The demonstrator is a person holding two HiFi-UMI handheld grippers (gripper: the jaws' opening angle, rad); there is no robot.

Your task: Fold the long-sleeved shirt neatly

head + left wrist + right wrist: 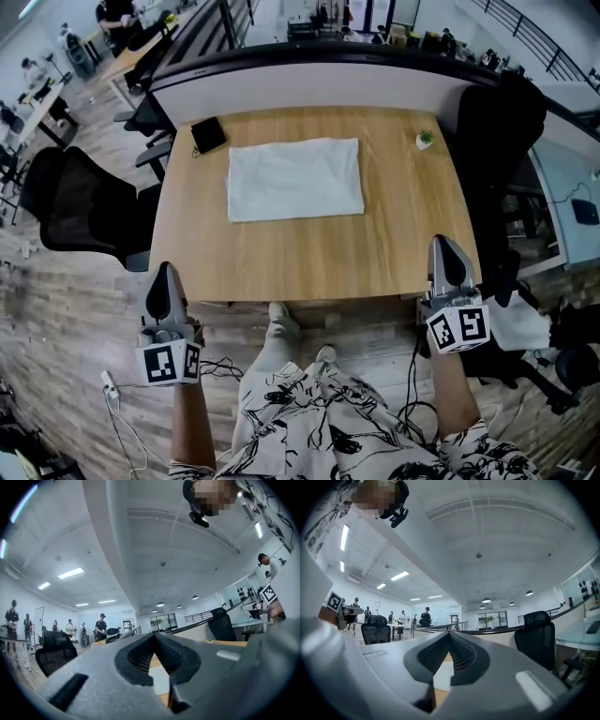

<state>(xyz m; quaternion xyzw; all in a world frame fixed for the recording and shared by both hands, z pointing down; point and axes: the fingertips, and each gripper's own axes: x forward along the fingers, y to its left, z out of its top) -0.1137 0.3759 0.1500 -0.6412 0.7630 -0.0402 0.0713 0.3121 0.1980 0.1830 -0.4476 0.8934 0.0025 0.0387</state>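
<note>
The white shirt (295, 178) lies folded into a flat rectangle on the far half of the wooden table (319, 262). My left gripper (165, 272) is shut and empty, held off the table's near left corner. Off the near right corner, my right gripper (444, 244) is likewise shut with nothing in it. In the left gripper view the jaws meet at the tip (153, 637), and a strip of the shirt (159, 679) shows below them. The right gripper view shows closed jaws (449, 634) and the same white cloth (443, 677) beyond. Both grippers point level toward the table.
A black flat object (208, 135) lies at the table's far left corner and a small potted plant (425, 139) at the far right. Black office chairs stand on the left (80, 202) and the right (497, 122). Cables trail on the floor (122, 412).
</note>
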